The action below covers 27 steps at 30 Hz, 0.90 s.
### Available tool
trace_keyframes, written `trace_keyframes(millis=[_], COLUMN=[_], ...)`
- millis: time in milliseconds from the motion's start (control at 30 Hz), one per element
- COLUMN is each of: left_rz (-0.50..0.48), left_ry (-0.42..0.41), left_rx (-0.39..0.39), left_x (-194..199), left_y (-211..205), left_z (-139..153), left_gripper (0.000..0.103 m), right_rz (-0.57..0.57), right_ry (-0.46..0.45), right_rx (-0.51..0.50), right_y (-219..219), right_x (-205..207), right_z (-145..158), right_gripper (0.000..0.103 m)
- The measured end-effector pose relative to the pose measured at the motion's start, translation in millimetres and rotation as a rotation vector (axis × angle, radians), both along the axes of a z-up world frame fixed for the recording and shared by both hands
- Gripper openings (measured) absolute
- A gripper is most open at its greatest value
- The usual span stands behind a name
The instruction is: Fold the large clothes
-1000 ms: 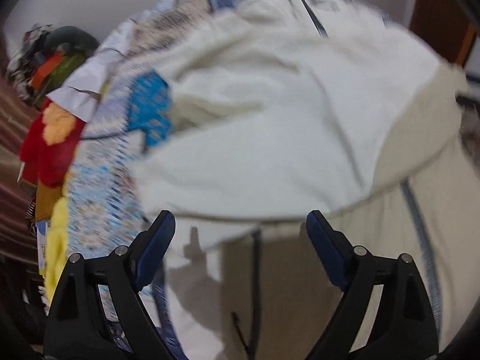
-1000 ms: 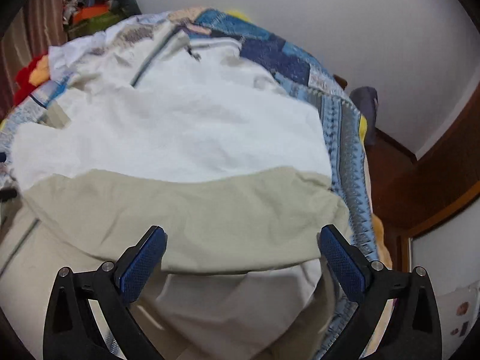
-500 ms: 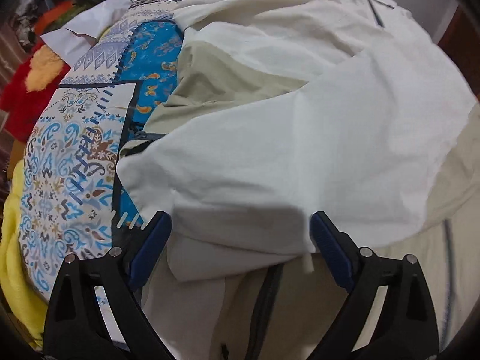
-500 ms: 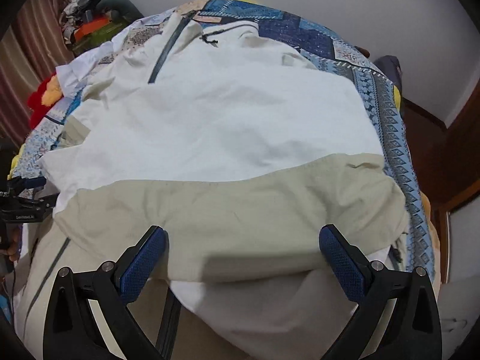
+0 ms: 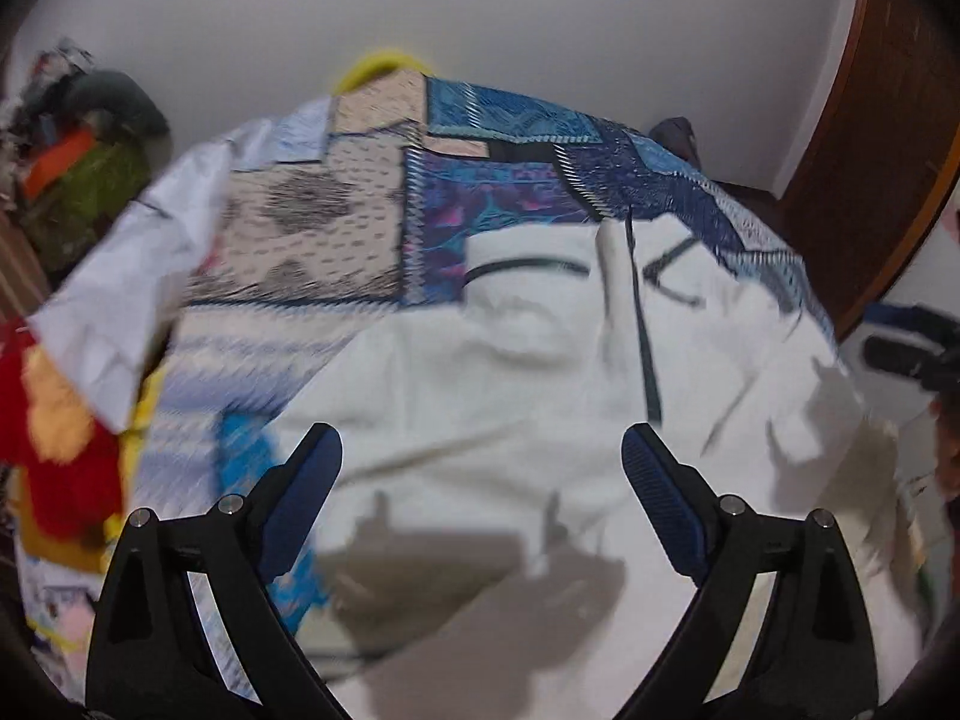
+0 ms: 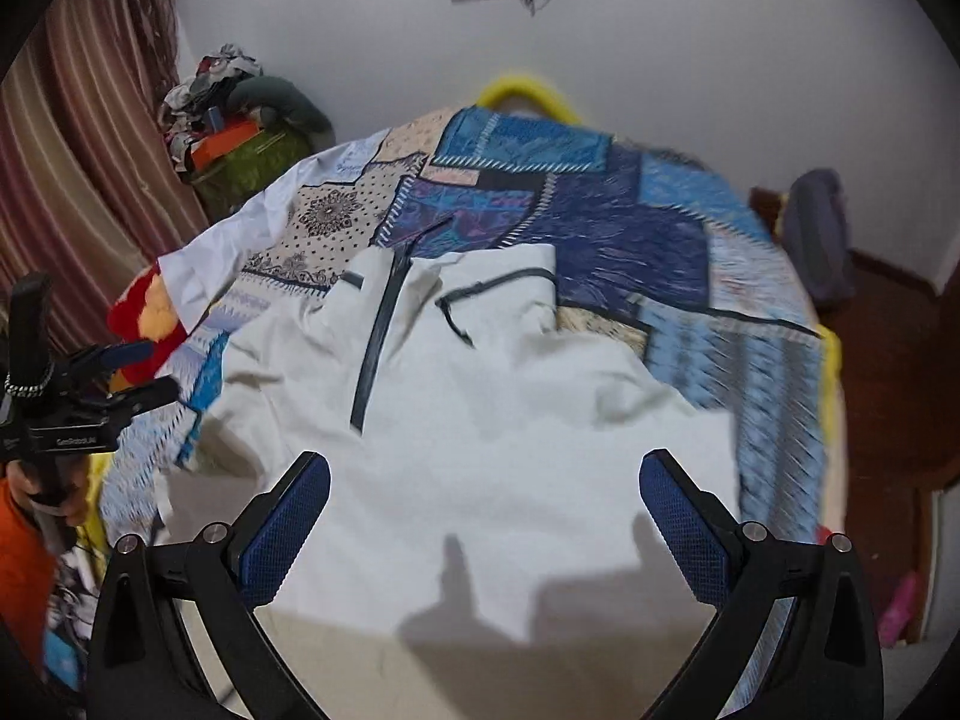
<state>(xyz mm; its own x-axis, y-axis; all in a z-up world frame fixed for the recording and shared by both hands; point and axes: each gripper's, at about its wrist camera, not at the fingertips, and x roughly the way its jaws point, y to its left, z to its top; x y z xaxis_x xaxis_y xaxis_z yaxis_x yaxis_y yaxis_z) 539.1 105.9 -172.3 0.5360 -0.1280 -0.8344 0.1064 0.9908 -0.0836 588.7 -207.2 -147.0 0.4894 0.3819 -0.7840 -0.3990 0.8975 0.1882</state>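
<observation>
Left wrist view: white jacket spread on patchwork bedspread, both claws raised over it.

Left gripper: 2 blue-padded fingers spread wide, nothing between them, above the jacket's near part. Right gripper: likewise wide and empty, over the jacket's white lower half. Jacket lies collar-end away, dark zip running up its middle; a tan panel shows at the near edge. Red-and-yellow cloth sits beside the bedspread's left border.
</observation>
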Motion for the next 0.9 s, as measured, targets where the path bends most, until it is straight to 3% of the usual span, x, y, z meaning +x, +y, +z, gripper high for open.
trace_keyframes(millis=[167, 300, 367, 467, 500, 567, 667, 733, 800, 900], left_rz=[0.060, 0.095, 0.086, 0.095, 0.100, 0.121, 0.156, 0.156, 0.146, 0.102], left_ry=[0.078, 0.133, 0.168, 0.163, 0.142, 0.106, 0.078, 0.054, 0.034, -0.009], left_rx=[-0.085, -0.182, -0.214, -0.278, -0.290, -0.290, -0.275, -0.261, -0.249, -0.248], left_x=[69, 110, 125, 129, 128, 126, 121, 115, 109, 86], left_y=[-6, -6, -11, -16, -17, -20, -21, -20, -19, -19], left_z=[-26, -63, -82, -95, -95, -95, -95, -87, -75, -46], left_gripper=[0.095, 0.095, 0.095, 0.095, 0.092, 0.087, 0.069, 0.044, 0.033, 0.027], right_rz=[-0.067, -0.139, -0.148, -0.147, -0.147, -0.164, -0.185, -0.186, -0.176, -0.122], right_ry=[0.083, 0.180, 0.218, 0.252, 0.250, 0.206, 0.133, 0.110, 0.101, 0.074], right_rx=[0.054, 0.074, 0.099, 0.120, 0.125, 0.160, 0.159, 0.171, 0.208, 0.230], right_y=[18, 28, 34, 45, 47, 50, 49, 44, 36, 32], right_x=[83, 144, 161, 176, 177, 173, 163, 158, 151, 135], right_z=[-24, -52, -66, -88, -92, -98, -99, -95, -84, -61], right_gripper=[0.103, 0.101, 0.094, 0.074, 0.059, 0.057, 0.043, 0.031, 0.025, 0.021])
